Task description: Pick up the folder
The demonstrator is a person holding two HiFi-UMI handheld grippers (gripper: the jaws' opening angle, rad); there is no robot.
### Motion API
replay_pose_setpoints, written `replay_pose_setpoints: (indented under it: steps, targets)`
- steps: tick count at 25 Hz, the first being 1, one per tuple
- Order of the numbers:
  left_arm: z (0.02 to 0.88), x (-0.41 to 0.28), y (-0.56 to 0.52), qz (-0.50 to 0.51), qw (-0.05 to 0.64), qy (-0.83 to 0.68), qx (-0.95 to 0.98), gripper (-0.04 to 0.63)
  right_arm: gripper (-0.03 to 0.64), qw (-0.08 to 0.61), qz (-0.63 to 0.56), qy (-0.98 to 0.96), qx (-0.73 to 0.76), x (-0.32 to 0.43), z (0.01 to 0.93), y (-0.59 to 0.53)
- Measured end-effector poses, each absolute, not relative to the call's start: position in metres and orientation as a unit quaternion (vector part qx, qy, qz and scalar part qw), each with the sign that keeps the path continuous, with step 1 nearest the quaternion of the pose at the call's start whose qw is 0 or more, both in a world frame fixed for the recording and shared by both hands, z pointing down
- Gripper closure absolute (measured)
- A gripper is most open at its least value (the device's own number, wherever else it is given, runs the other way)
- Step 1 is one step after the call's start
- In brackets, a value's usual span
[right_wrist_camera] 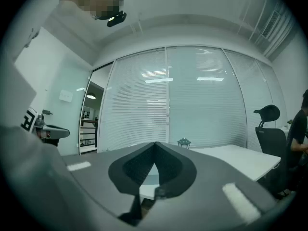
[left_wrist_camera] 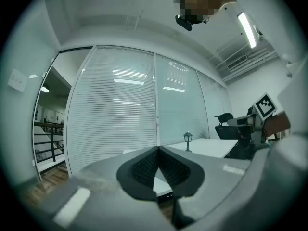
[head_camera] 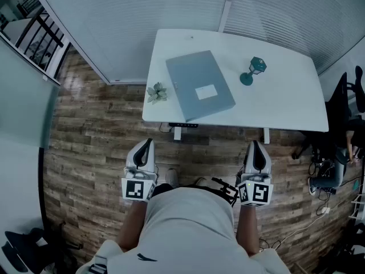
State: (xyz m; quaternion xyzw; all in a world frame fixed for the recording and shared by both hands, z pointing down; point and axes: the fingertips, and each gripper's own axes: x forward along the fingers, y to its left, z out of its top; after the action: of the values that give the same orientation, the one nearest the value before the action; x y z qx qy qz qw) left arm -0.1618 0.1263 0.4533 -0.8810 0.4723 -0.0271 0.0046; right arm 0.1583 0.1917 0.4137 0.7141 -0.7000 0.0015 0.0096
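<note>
A grey-blue folder (head_camera: 199,84) with a white label lies flat on the white table (head_camera: 285,101), its near corner at the table's front edge. My left gripper (head_camera: 145,146) and right gripper (head_camera: 256,148) are held level in front of the person's body, well short of the table and apart from the folder. Both are shut with nothing between the jaws. In the left gripper view the jaw tips (left_wrist_camera: 158,148) meet, and the table shows behind them. The right gripper view shows the same, with tips together (right_wrist_camera: 155,143).
A small teal lantern (head_camera: 252,71) stands right of the folder, also seen as a lantern (left_wrist_camera: 187,139) and a lantern (right_wrist_camera: 184,142). A little plant (head_camera: 157,92) sits at the table's left front corner. Glass walls with blinds run behind. Office chairs (head_camera: 348,96) and cables are at the right. Wooden floor lies between me and the table.
</note>
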Motion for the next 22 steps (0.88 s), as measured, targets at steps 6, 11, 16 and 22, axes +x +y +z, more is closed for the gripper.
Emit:
replay_pose_setpoints:
  steps: [6,11,16,22]
  targets:
    - [0.453,-0.167,0.128,-0.028,0.005,0.475,-0.879,0.591,0.618,0.018,0.005,-0.7,0.714,0.156,0.417,0.194]
    - [0.455,-0.169,0.13,-0.029,0.005,0.474,-0.88,0.591,0.617,0.001,0.009,-0.7,0.714,0.156,0.414,0.196]
    - [0.456,-0.171,0.128,-0.03,0.002,0.474,-0.88,0.591,0.616,0.006,0.01,-0.702,0.712,0.152,0.415,0.196]
    - [0.455,-0.169,0.116,-0.027,-0.002,0.467,-0.884,0.591,0.617,0.016,0.015,-0.701,0.712,0.148,0.417,0.189]
